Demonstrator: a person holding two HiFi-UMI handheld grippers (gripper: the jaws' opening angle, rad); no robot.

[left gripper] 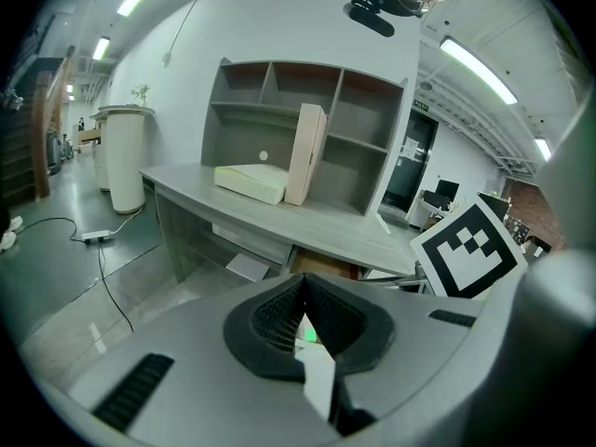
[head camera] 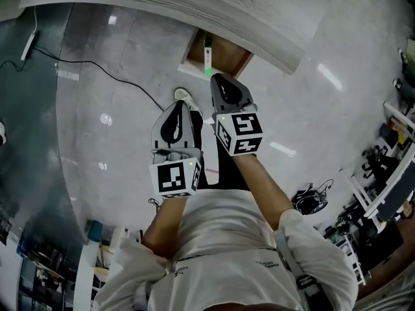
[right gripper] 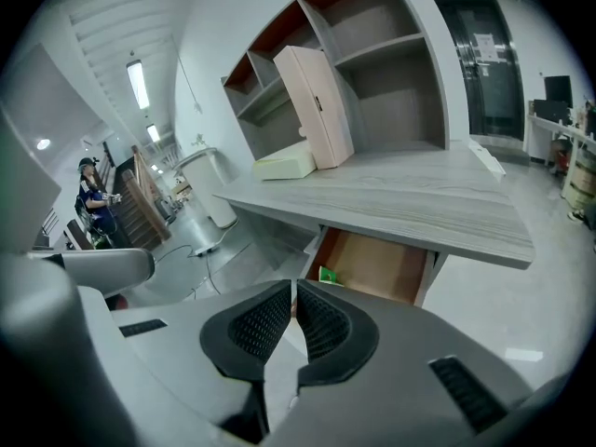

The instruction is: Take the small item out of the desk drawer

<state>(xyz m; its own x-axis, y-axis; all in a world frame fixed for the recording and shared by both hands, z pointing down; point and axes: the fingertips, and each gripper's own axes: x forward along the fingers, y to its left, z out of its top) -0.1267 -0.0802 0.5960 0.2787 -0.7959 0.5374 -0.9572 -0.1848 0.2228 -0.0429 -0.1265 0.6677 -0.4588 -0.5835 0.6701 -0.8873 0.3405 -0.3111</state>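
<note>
Drawer (right gripper: 382,268) under the grey wood-grain table (right gripper: 410,203) stands pulled out, brown inside, with the small green-and-white item (right gripper: 328,275) lying in it, above a glossy grey floor (head camera: 117,122) mirroring ceiling lights, while the left tool (left gripper: 303,282) and right tool (right gripper: 292,289), both clenched on nothing, hover short of it.

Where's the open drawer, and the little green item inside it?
open drawer (right gripper: 384,269): right gripper view, on its brown inner panel.
green item (right gripper: 329,275): right gripper view, on its visible green top.
</note>
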